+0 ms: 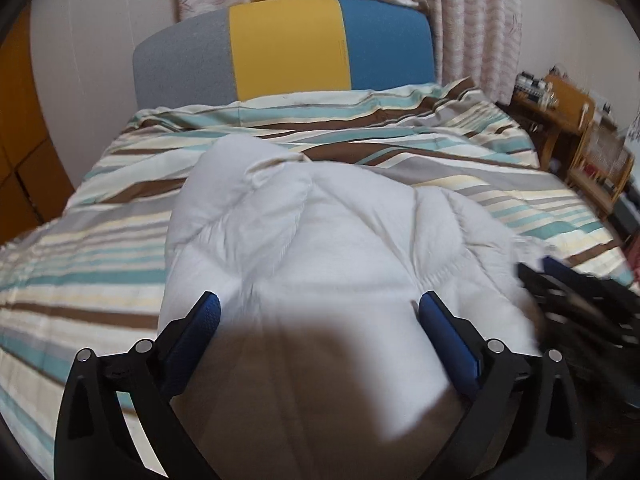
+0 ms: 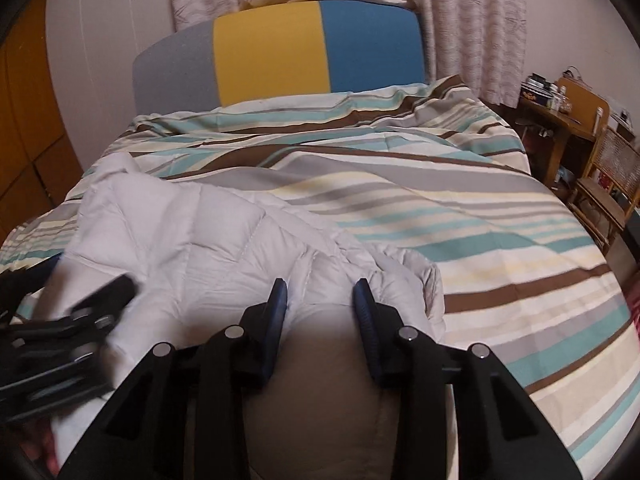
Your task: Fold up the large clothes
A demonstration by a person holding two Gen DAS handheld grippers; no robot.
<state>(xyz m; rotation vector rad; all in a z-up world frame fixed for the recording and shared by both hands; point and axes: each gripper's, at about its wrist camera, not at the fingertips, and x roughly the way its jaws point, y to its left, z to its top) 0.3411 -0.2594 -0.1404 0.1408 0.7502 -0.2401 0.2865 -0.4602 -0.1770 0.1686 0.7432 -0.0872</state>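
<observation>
Left gripper: black frame with blue-padded fingers, spread wide apart. The fingers straddle the near end of the white quilted padded garment; whether the pads touch the fabric cannot be told. In the right wrist view it appears blurred at 9 o'clock.

Right gripper: same black and blue build, fingers partly apart with a fold of the white garment bulging up between them. A firm pinch cannot be confirmed. In the left wrist view it appears blurred at 3 o'clock, at the garment's right edge.

White garment: puffy, stitched in panels, bunched in a mound on the near half of the bed. In the left wrist view it fills the centre toward 6 o'clock; in the right wrist view it spreads from the centre toward 9 o'clock.

Striped bedcover: cream, teal, brown and grey bands, lying under the garment and exposed at 9, 12 and 3 o'clock.

Headboard: padded panel in grey, yellow and blue sections, at 12 o'clock beyond the bedcover.

Curtain: pale patterned fabric behind the headboard, 12 to 1 o'clock.

Wooden desk: cluttered, at 2 o'clock beside the bed, with a wooden chair just in front.

Orange cabinet: at 9 o'clock against the wall.
</observation>
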